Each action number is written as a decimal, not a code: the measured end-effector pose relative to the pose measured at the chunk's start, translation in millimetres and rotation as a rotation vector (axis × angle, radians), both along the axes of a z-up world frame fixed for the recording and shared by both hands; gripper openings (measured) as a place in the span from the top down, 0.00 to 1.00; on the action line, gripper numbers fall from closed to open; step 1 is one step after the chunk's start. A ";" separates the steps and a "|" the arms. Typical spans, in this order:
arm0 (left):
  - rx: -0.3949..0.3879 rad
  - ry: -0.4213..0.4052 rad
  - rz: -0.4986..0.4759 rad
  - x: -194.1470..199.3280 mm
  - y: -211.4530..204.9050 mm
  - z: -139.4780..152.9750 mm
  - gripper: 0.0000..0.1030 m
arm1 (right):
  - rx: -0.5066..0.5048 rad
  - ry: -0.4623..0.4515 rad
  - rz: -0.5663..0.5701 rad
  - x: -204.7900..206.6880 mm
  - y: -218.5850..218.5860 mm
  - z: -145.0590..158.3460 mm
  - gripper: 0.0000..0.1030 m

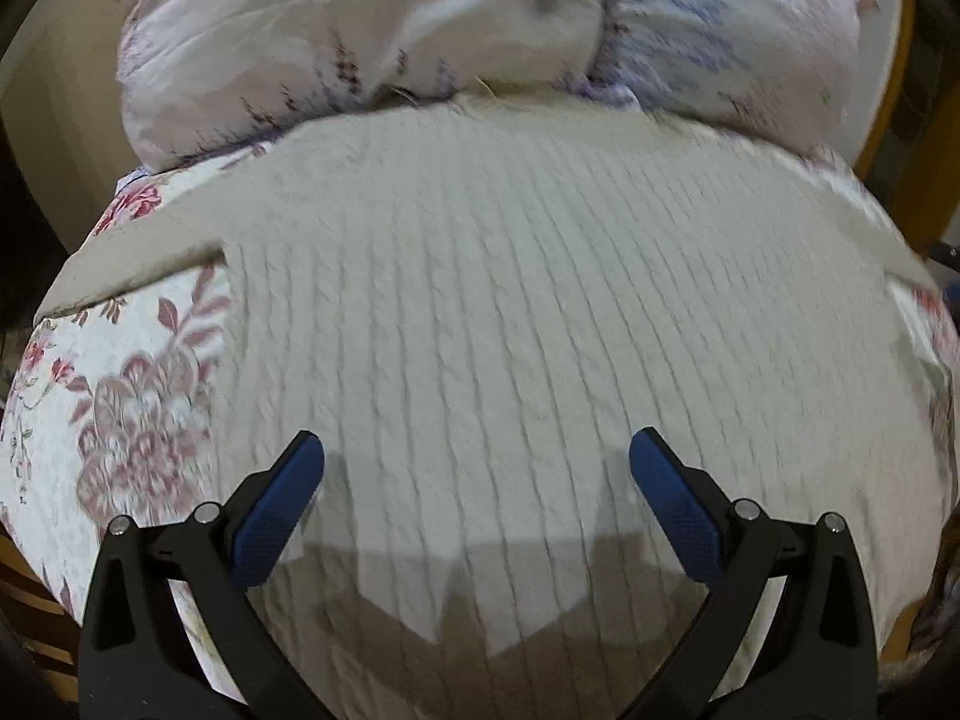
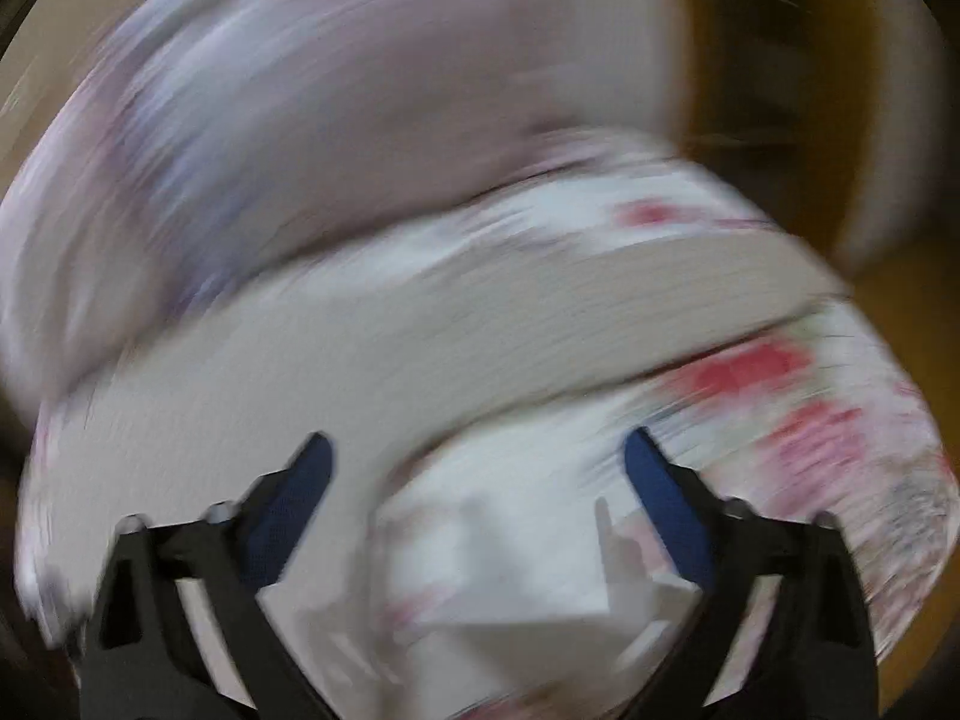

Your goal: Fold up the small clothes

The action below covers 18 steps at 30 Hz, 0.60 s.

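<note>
— Left claw (image 1: 477, 450)?

— I see it spread wide, nothing between the pads, poised over the cream sweater (image 1: 510, 312) — whether it touches, I can't tell. The sweater lies flat on the floral quilt (image 1: 120, 396), a pillow (image 1: 360, 42) beyond.

— Right claw (image 2: 478, 453)?

— Also wide apart, empty; badly blurred, over quilt (image 2: 810, 408) beside the sweater (image 2: 420, 324).

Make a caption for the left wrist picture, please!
Open left gripper above a cream knit sweater spread on a floral quilt, pillow behind.
</note>
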<state>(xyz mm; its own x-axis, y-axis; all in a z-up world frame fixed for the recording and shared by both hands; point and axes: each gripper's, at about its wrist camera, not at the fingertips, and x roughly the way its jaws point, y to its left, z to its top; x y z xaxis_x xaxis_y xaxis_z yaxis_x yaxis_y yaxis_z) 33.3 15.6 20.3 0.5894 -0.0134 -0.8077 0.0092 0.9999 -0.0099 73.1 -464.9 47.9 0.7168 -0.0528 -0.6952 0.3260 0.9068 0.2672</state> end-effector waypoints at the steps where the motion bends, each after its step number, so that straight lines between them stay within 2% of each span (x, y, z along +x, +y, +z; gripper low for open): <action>1: -0.040 -0.014 0.021 5.9 6.6 3.8 0.02 | 0.048 -0.004 -0.091 3.9 -35.6 1.1 0.22; 3: -0.112 -0.037 0.060 15.8 17.2 9.1 0.02 | 0.182 -0.005 -0.293 8.8 -113.9 -6.1 0.25; 4: -0.135 -0.044 0.082 21.2 21.6 11.0 0.02 | 0.241 -0.003 -0.360 9.3 -140.8 -11.8 0.32; 5: -0.146 -0.051 0.106 25.6 25.4 12.2 0.02 | 0.315 0.005 -0.439 9.7 -171.7 -22.3 0.34; 8: -0.100 -0.072 0.186 36.0 34.4 15.6 0.02 | 0.424 0.041 -0.533 15.6 -211.9 -48.0 0.42; 9: -0.088 -0.075 0.201 38.1 36.8 16.7 0.02 | 0.439 0.056 -0.545 19.2 -216.0 -54.9 0.48; 11: -0.072 -0.078 0.228 41.2 43.5 18.2 0.02 | 0.425 0.032 -0.563 23.0 -220.0 -59.4 0.58; 13: -0.103 -0.097 0.232 43.3 56.7 22.9 0.02 | 0.425 0.034 -0.545 30.6 -221.5 -63.7 0.91; 15: -0.194 -0.122 0.229 44.8 75.7 28.4 0.02 | 0.399 0.028 -0.527 38.8 -221.0 -62.2 0.91; 16: -0.211 -0.141 0.260 45.0 88.2 32.7 0.02 | 0.367 0.008 -0.511 41.1 -216.6 -55.4 0.92; 18: -0.240 -0.178 0.325 46.2 116.0 41.3 0.02 | 0.278 -0.084 -0.425 47.4 -185.8 -23.9 0.92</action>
<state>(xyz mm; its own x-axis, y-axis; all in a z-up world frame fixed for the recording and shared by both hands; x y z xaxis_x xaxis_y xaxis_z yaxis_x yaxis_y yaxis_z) 79.5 131.6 61.6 0.7235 0.0212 -0.6900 -0.2831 0.9207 -0.2686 120.5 -650.7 24.0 0.7260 -0.1728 -0.6656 0.6175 0.5898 0.5204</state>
